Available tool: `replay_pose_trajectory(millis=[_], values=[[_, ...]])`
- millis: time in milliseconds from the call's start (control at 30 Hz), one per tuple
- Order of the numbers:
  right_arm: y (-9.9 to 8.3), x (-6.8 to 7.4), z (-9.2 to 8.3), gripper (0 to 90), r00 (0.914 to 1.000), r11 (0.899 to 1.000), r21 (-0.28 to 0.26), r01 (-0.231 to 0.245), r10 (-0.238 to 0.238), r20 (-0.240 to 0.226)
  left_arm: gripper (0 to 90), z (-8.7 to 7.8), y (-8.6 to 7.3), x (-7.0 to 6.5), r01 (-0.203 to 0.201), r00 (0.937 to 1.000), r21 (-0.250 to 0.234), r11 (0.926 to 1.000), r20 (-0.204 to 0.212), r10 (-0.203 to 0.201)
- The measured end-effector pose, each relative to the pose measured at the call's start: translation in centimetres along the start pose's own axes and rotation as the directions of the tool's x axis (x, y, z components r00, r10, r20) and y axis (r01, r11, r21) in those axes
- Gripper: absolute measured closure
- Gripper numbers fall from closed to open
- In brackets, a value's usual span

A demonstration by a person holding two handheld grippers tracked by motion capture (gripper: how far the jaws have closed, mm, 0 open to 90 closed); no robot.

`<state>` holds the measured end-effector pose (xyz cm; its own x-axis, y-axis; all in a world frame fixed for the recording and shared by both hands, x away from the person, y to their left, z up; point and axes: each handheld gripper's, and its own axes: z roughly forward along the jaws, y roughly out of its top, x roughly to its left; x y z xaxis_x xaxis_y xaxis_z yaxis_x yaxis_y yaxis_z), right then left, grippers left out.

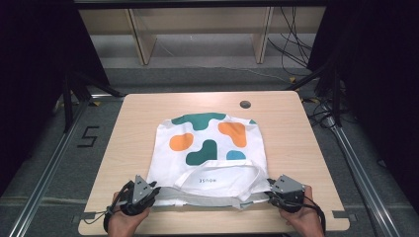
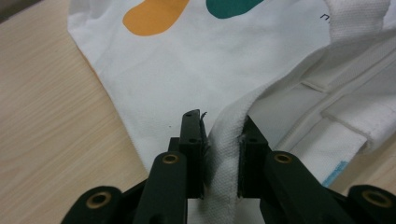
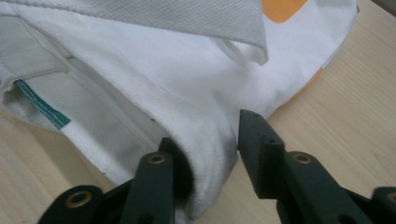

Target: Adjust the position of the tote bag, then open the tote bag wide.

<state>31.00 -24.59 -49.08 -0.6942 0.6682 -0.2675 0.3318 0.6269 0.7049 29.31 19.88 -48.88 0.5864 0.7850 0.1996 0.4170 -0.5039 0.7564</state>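
While the tote bag (image 1: pixel 210 158) lies flat on the light wooden desk (image 1: pixel 286 123), its open mouth is turned to the near edge and its closed bottom to the far edge. It is made of white woven cloth, a little wrinkled, and it carries rounded blotches in dark green, orange and light blue. One wide webbing handle (image 1: pixel 222 170) is folded back over the printed face in a flat arch, and small dark letters are printed under it. In the gripper views the hem of the mouth looks thick and doubled, with a coarse canvas weave, and a small green-blue label is sewn at the seam. I cannot tell if something is inside the bag; it looks flat.

At the near left corner of the bag, the left gripper (image 2: pixel 220 161) has its two black jaws pressed close on a strip of white cloth, which stands between them. At the near right corner, the right gripper (image 3: pixel 210 154) has its jaws more apart; the bag's edge fills the gap, lying against one jaw, but a small space shows before the other jaw. A hand holds each gripper near the near edge of the desk. A small dark round hole (image 1: pixel 245 104) is close to the far edge.
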Motion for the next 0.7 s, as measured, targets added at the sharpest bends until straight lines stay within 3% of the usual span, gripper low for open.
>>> replay_pose_trajectory(millis=[33, 100, 167, 233, 267, 300, 400, 500, 533, 567, 600, 667, 700], values=[[0.1, 0.1, 0.0, 71.5, 0.9999, 1.000, -0.002, -0.017, 0.017, 0.001, 74.2, 0.0, -0.1, -0.1, 0.025, 0.9997, 0.005, 0.9997, 0.007, -0.025], [0.1, 0.0, 0.0, 72.8, 1.0000, 1.000, -0.008, -0.005, 0.005, -0.008, 72.2, 0.0, -0.3, 0.0, 0.013, 0.9999, 0.026, 0.9996, 0.005, -0.013], [0.3, 0.0, -0.3, 76.3, 0.9999, 1.000, -0.021, -0.015, 0.015, -0.002, 65.6, 0.0, -0.4, -0.1, -0.027, 0.9991, 0.080, 0.9964, -0.029, 0.030], [0.4, 0.1, -0.5, 77.4, 1.0000, 0.999, -0.032, -0.010, 0.010, -0.001, 65.2, 0.0, -0.3, 0.3, -0.096, 0.9943, 0.076, 0.9925, -0.039, 0.099], [0.4, 0.1, -0.5, 77.4, 1.0000, 0.999, -0.032, -0.010, 0.010, -0.001, 65.0, 0.0, -0.3, 0.3, -0.096, 0.9943, 0.076, 0.9925, -0.039, 0.099], [0.5, 0.1, -0.7, 77.7, 1.0000, 0.999, -0.037, 0.002, -0.002, 0.004, 64.8, -0.1, -0.5, -0.1, -0.055, 0.9973, 0.095, 0.9939, -0.043, 0.060], [0.6, 0.2, -0.8, 77.9, 1.0000, 0.999, -0.038, -0.001, 0.001, 0.005, 64.4, 0.0, -1.2, 0.0, -0.073, 0.9945, 0.146, 0.9866, -0.064, 0.083], [0.5, 0.3, -0.9, 77.9, 0.9999, 0.999, -0.031, -0.014, 0.014, 0.003, 64.4, -0.2, -1.5, 0.5, -0.055, 0.9966, 0.142, 0.9884, -0.053, 0.063], [0.5, 0.2, -0.8, 77.9, 1.0000, 0.999, -0.037, 0.006, -0.006, 0.002, 65.5, -0.2, -1.4, 0.7, -0.049, 0.9974, 0.133, 0.9899, -0.046, 0.056], [0.5, 0.3, -0.9, 77.9, 1.0000, 0.999, -0.035, -0.005, 0.005, 0.001, 70.4, -0.1, -1.4, 0.6, -0.036, 0.9984, 0.123, 0.9918, -0.040, 0.041], [0.6, 0.3, -0.9, 77.9, 0.9999, 0.999, -0.039, -0.008, 0.008, 0.006, 72.8, -0.1, -1.4, 0.7, -0.060, 0.9974, 0.124, 0.9905, -0.034, 0.064], [0.6, 0.3, -0.9, 77.9, 1.0000, 0.999, -0.044, 0.000, 0.000, 0.002, 77.6, -0.1, -1.4, 0.7, -0.061, 0.9974, 0.131, 0.9894, -0.030, 0.066], [0.6, 0.3, -0.9, 77.9, 1.0000, 0.999, -0.048, -0.002, 0.002, 0.002, 80.0, -0.2, -1.3, 0.7, -0.057, 0.9976, 0.102, 0.9931, -0.033, 0.061]])
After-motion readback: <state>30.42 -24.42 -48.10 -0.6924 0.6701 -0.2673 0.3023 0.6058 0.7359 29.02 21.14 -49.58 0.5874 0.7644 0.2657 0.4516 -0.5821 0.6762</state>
